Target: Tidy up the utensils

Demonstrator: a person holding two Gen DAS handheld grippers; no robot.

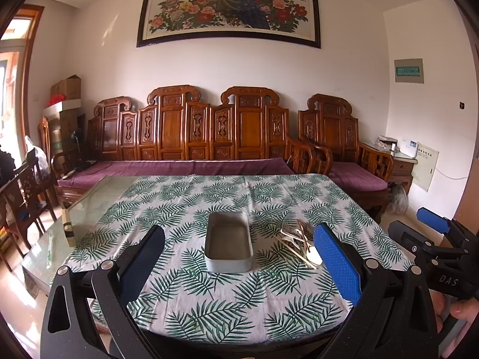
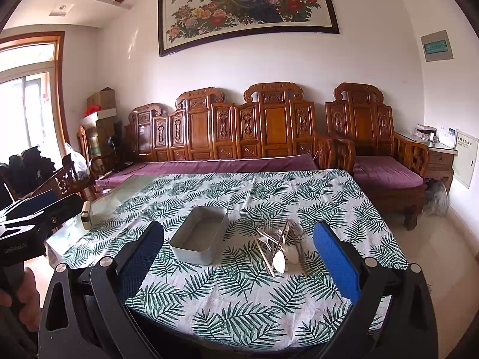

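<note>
Both the left hand-held gripper [image 1: 236, 269] and right hand-held gripper [image 2: 239, 264] gape wide and empty; ahead of the right lies the utensil pile [image 2: 281, 246] (thin, stiff, likely slippery), best pinched mid-handle, beside the metal tray [image 2: 199, 243]

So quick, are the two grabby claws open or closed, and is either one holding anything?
Left gripper: open, holding nothing.
Right gripper: open, holding nothing.

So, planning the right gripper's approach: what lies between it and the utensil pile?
Only bare leaf-print tablecloth lies between the open right gripper and the utensil pile, seen in the right wrist view.
</note>
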